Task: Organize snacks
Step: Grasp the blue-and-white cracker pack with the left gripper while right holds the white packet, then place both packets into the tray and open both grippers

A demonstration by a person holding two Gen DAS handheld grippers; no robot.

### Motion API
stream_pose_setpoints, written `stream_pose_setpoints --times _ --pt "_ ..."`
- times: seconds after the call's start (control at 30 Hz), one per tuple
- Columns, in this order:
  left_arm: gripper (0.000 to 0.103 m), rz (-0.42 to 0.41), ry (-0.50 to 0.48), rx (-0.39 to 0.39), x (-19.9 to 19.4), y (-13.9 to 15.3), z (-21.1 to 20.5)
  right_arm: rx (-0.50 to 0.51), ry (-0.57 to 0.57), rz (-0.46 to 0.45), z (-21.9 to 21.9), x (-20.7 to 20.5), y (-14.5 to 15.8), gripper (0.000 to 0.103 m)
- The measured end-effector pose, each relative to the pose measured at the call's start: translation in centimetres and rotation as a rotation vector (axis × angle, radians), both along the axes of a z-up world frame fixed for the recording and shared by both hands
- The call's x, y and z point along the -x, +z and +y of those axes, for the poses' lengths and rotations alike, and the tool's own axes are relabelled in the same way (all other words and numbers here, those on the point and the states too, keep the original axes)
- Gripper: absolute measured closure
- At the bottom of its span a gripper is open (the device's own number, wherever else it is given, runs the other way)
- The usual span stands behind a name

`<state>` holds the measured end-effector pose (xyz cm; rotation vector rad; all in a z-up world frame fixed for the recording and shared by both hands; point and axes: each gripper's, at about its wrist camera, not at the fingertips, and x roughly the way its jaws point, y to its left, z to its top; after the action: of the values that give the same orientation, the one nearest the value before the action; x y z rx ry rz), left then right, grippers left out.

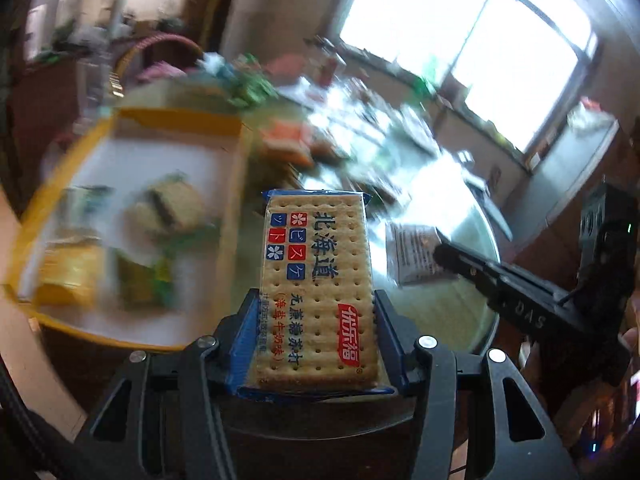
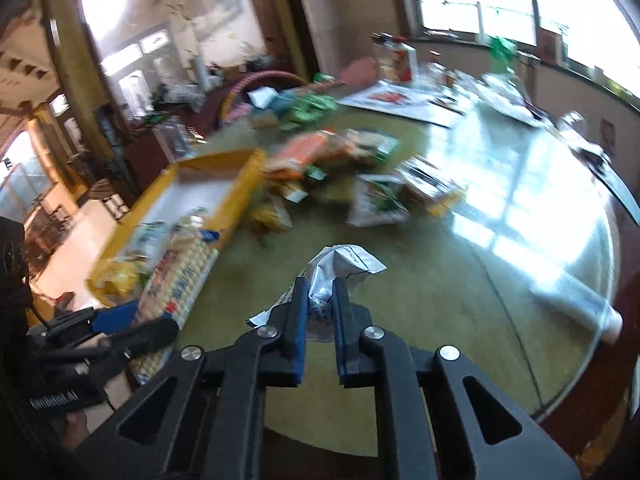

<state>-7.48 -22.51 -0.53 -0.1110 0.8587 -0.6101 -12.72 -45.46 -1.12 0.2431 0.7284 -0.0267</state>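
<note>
My left gripper (image 1: 316, 300) is shut on a cracker packet (image 1: 318, 284) with blue edges and red and blue print, held above the table by the yellow tray (image 1: 176, 118). The tray holds several snack packets (image 1: 168, 204). My right gripper (image 2: 320, 284) is shut on a crumpled silver-white sachet (image 2: 340, 268) above the table; from the left wrist view it shows at the right (image 1: 412, 252). The left gripper and cracker packet (image 2: 180, 276) appear at the left of the right wrist view, next to the tray (image 2: 240, 184).
A pile of loose snack packets (image 2: 336, 160) lies mid-table beyond the tray. A pink-handled basket (image 2: 260, 88) with green items stands at the back. Papers and bottles (image 2: 400, 80) sit at the far edge. A clear roll (image 2: 576, 304) lies at the right rim.
</note>
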Motion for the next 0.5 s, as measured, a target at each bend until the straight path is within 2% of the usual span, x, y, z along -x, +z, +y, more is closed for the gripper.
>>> stream_pose_setpoints --times 0.2,0.33,0.5 --pt "0.049 -0.054 0.191 0.016 -2.8 2.7 6.0 -0.021 0.143 -0.038 4.6 -3.4 2.5 0.091" --pt "0.049 -0.046 0.261 0.013 -5.5 2.3 8.2 -0.039 0.213 -0.017 7.0 -7.3 2.5 0.091" --pt "0.049 -0.009 0.288 0.007 -9.1 0.8 9.5 -0.065 0.263 0.027 8.9 -13.2 2.0 0.091"
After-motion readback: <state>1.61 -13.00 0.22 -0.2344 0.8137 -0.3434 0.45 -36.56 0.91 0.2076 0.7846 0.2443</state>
